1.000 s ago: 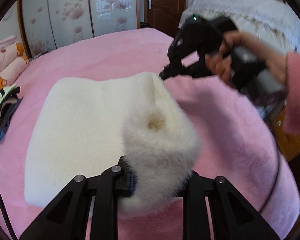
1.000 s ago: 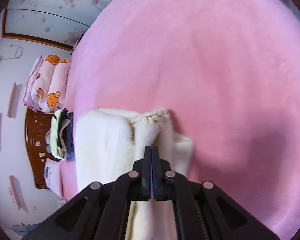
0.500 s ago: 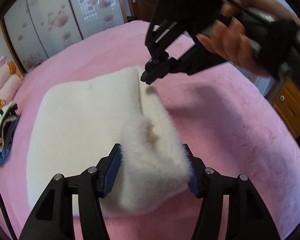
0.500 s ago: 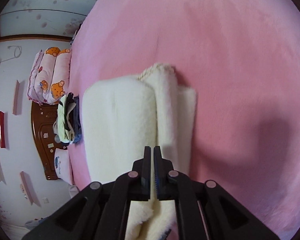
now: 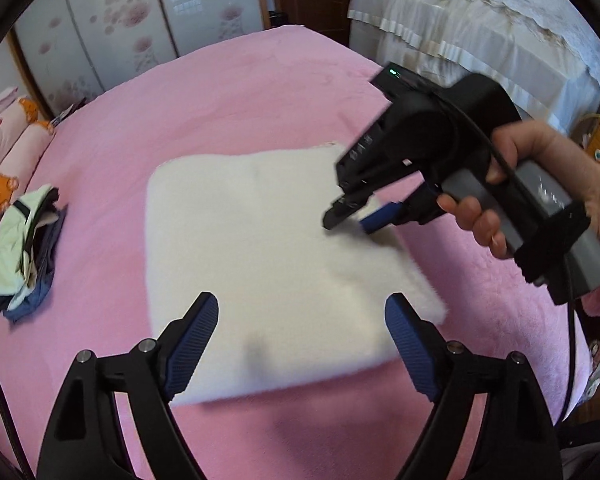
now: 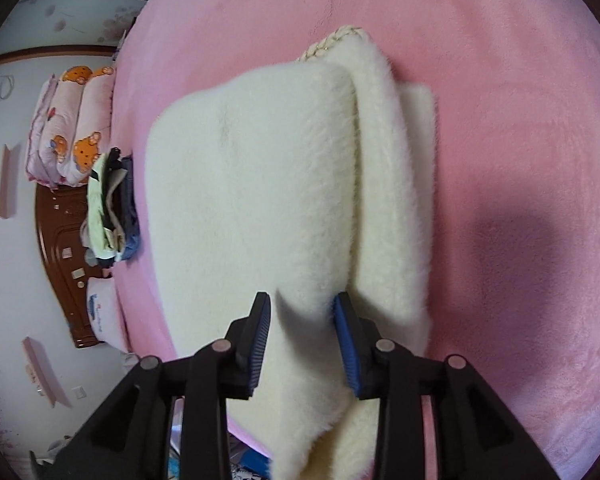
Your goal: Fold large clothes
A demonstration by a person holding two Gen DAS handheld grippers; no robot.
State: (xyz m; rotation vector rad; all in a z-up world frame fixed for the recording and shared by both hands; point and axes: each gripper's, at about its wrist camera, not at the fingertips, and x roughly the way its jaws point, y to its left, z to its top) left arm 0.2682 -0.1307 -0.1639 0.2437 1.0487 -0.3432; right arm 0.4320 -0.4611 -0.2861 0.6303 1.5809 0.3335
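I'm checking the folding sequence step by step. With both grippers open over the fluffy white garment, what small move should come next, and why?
Probably draw the right hand-held gripper back off the fluffy cream-white folded garment. The garment lies flat on the pink plush bedspread, folded over, and both it and the left hand-held gripper are open with nothing held, so this fold looks finished.

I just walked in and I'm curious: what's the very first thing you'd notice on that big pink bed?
The fluffy white garment jumps out first, folded into a thick square in the middle of the pink bed. Next you'd spot the two black grabbers with blue pads: the left gripper open at its near edge, and the right gripper, held in a hand, open over its right side. A small pile of other clothes sits off to the left.
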